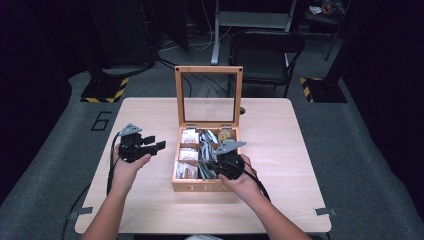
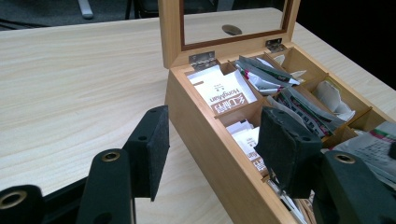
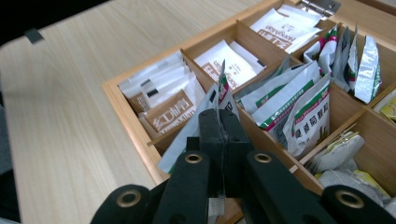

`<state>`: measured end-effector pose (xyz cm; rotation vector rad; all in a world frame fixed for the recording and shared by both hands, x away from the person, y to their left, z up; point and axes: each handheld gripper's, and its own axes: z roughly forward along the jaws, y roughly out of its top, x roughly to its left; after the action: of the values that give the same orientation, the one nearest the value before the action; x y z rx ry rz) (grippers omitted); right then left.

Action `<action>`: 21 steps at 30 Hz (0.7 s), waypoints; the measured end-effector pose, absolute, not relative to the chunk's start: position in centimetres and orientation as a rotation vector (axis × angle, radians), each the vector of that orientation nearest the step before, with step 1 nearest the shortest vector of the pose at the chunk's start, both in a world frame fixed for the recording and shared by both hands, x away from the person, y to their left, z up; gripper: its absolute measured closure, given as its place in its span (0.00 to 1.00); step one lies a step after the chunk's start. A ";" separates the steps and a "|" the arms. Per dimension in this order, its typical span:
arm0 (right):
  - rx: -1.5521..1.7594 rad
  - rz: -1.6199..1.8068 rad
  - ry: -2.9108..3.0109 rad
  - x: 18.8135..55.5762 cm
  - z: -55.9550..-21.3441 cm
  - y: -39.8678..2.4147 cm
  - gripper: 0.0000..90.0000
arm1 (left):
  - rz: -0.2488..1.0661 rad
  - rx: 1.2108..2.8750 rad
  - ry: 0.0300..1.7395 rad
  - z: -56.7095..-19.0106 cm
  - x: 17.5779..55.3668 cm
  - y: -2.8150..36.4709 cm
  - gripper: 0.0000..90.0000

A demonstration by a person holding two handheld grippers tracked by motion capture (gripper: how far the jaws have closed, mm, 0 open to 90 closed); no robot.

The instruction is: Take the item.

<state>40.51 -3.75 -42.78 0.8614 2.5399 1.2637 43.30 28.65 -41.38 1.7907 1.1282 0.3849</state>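
An open wooden tea box sits mid-table, its glass lid standing upright at the back. Its compartments hold several tea packets: white ones on the left, silver-green ones in the middle. My right gripper is over the box's near middle compartments and is shut on the edge of a silver packet with green and red print, which stands up between the pads. Left of the box, my left gripper is open, empty, and pointed at the box's side wall.
The light wooden table has bare surface on both sides of the box and in front of it. A dark folding chair and stand legs are on the floor beyond the far edge. A strip of tape marks the near right edge.
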 end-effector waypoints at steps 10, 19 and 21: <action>0.891 1.321 2.522 40.5 -41.4 -4.8 1.00 | 0.384 1.796 1.128 -41.4 43.3 28.7 0.48; 0.899 1.366 2.477 40.5 -40.2 -5.9 1.00 | 0.383 1.783 1.142 -41.4 43.2 28.8 0.48; 0.896 1.374 2.468 40.6 -40.0 -6.2 1.00 | 0.386 1.784 1.139 -41.5 43.3 28.8 0.48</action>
<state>40.61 -6.23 -39.98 0.8962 2.4682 1.3738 43.26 28.80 -41.48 1.7836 1.1395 0.3859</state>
